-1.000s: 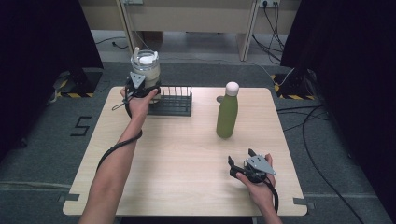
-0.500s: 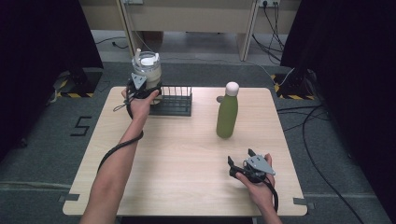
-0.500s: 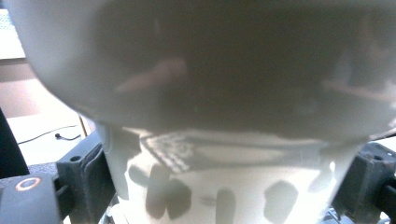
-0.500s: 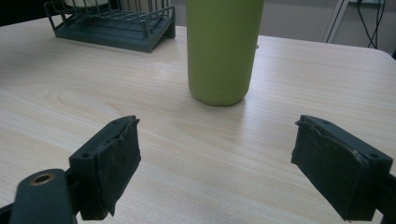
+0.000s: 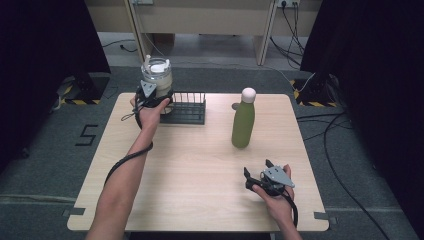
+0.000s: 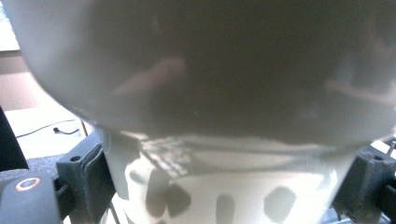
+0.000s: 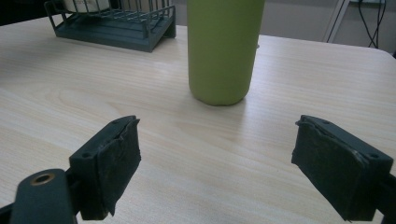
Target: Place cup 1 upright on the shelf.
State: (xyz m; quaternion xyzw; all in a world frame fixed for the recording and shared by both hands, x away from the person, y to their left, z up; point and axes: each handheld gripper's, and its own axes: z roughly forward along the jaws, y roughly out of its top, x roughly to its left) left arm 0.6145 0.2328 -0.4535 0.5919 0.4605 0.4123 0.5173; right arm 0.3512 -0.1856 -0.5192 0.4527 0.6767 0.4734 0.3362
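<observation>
A clear jar (image 5: 156, 77) with a white lid stands upright at the left end of a dark wire rack (image 5: 186, 107), at the table's back left. My left gripper (image 5: 152, 97) is shut on the jar's lower part. In the left gripper view the jar (image 6: 224, 140) is very close, a pale body with dark spots pressed between both pads. Whether it rests on the rack or hangs just above it I cannot tell. My right gripper (image 5: 256, 167) is open near the front right, low over the table. It points at a green bottle (image 7: 224, 46), with nothing between its pads (image 7: 112, 163).
The green bottle (image 5: 243, 120) with a white cap stands upright right of centre, apart from the rack (image 7: 116, 28). The wooden table (image 5: 190, 170) has bare surface between the arms. Cables lie on the floor to the right.
</observation>
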